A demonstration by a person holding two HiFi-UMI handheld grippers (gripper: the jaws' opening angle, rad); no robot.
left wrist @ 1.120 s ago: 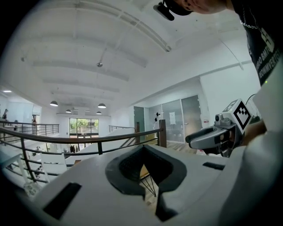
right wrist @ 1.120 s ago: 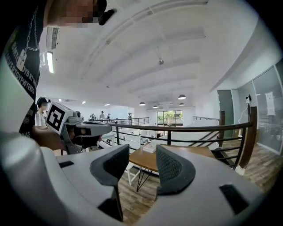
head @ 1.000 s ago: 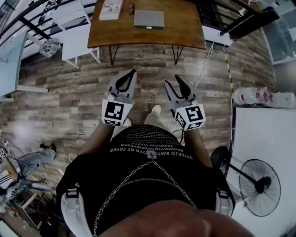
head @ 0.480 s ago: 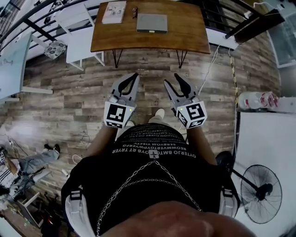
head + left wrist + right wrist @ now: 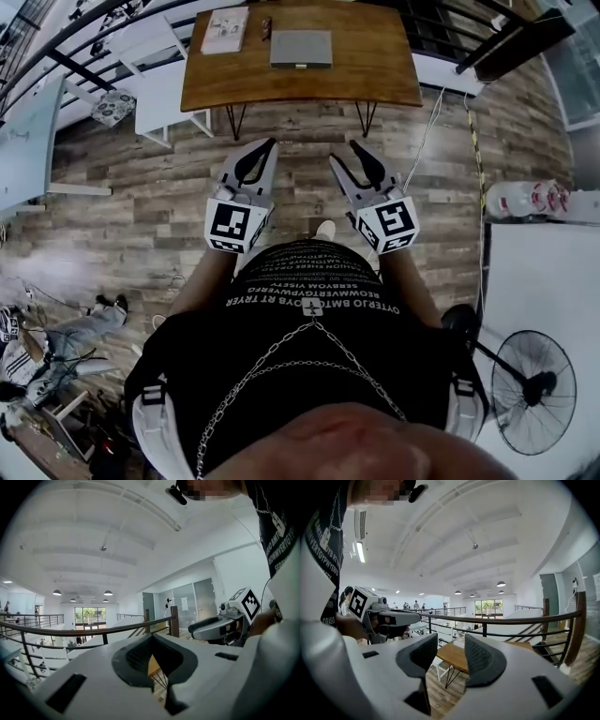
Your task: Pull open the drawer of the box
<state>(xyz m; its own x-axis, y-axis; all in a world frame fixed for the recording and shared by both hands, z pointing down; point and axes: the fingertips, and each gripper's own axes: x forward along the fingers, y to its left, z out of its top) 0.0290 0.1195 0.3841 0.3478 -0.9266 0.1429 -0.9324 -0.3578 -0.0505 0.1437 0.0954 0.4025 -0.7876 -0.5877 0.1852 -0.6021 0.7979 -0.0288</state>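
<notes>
While the grey box at upper centre hides its drawer's state, the left gripper hangs pressed together and the right gripper spread, both empty.

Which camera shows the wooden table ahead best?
The head view: it looks down on nearly the whole top of the wooden table, with the grey box lying on it. The right gripper view catches only one corner and the legs, side-on. The left gripper view shows just a sliver of wood.
</notes>
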